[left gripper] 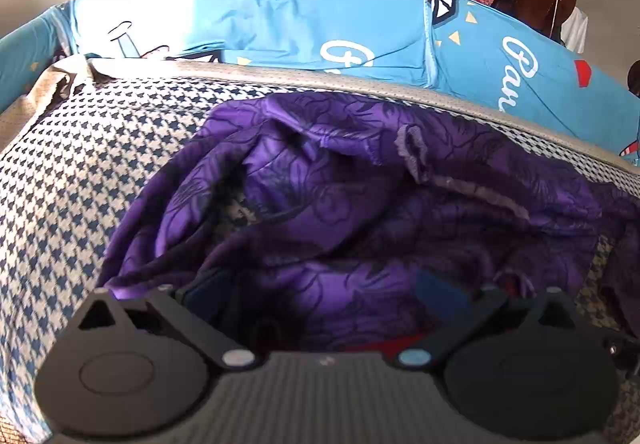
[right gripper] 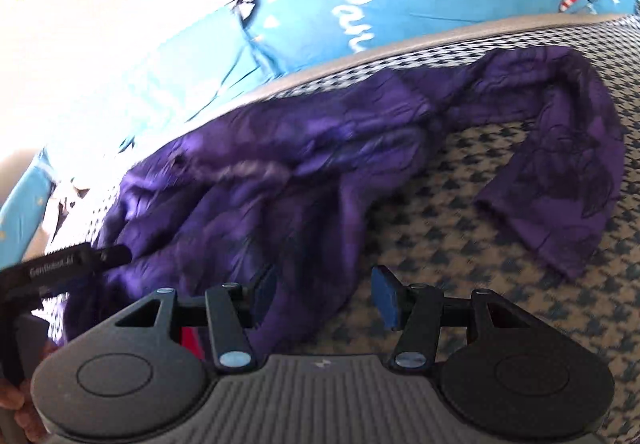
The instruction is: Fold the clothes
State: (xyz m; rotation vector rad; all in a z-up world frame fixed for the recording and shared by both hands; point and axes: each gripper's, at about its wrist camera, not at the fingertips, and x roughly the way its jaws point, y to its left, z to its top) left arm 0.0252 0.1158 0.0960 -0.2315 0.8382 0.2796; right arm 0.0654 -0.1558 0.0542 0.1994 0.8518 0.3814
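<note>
Main risk: your right gripper (right gripper: 324,298) has its jaws spread about halfway with a lower edge of the purple garment (right gripper: 280,180) between them, but the pads aren't pressing on it, so if you close there you likely catch a bunched layer instead of a clean hem and the fold goes crooked. Your left gripper (left gripper: 320,298) is spread wide over the cloth, gripping nothing; dragging it through could pull the heap further out of shape. The garment is a crumpled purple floral top, collar trim showing grey, one sleeve (right gripper: 560,180) flung out to the side, lying on the houndstooth cover (left gripper: 80,172) near the blue printed bedding (left gripper: 360,28). Nothing folded yet; flatten first.
</note>
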